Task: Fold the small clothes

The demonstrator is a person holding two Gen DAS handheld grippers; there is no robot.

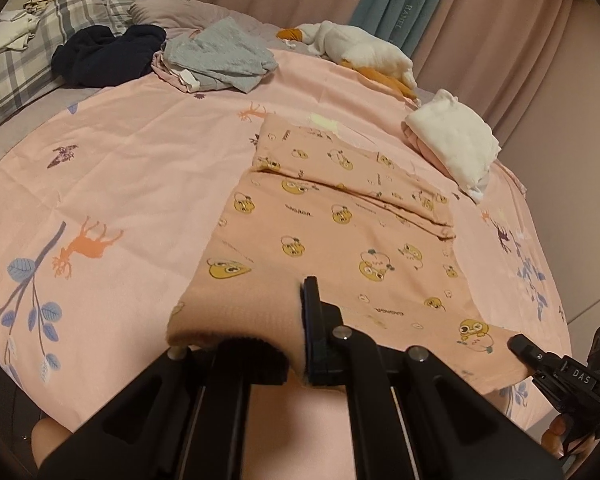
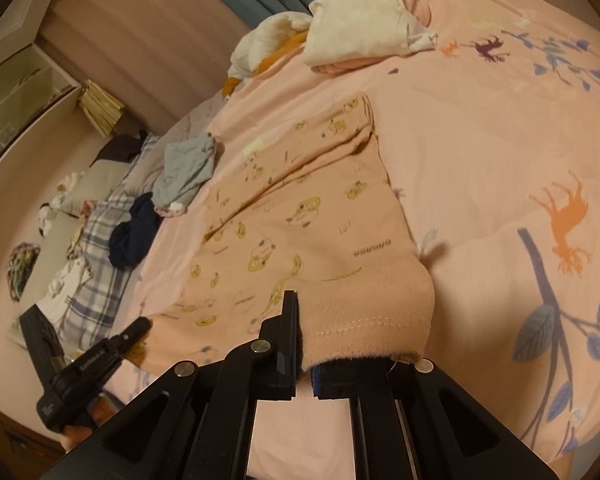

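A small peach shirt (image 1: 340, 232) with yellow cartoon prints lies on the pink bedspread (image 1: 120, 168), its sleeves folded in across the middle. My left gripper (image 1: 296, 320) is shut on the shirt's near hem at its left corner, the cloth draped over one finger. My right gripper (image 2: 300, 336) is shut on the same hem at the right corner of the shirt (image 2: 300, 216). Each gripper shows in the other's view: the right one low at the right of the left wrist view (image 1: 540, 360), the left one low at the left of the right wrist view (image 2: 116, 340).
A folded white and pink pile (image 1: 456, 140) sits beyond the shirt at the right. A white and orange plush toy (image 1: 360, 48), a grey garment (image 1: 220, 56) and a dark navy garment (image 1: 104, 56) lie at the far side. A plaid pillow (image 1: 32, 52) and curtains (image 1: 480, 12) stand behind.
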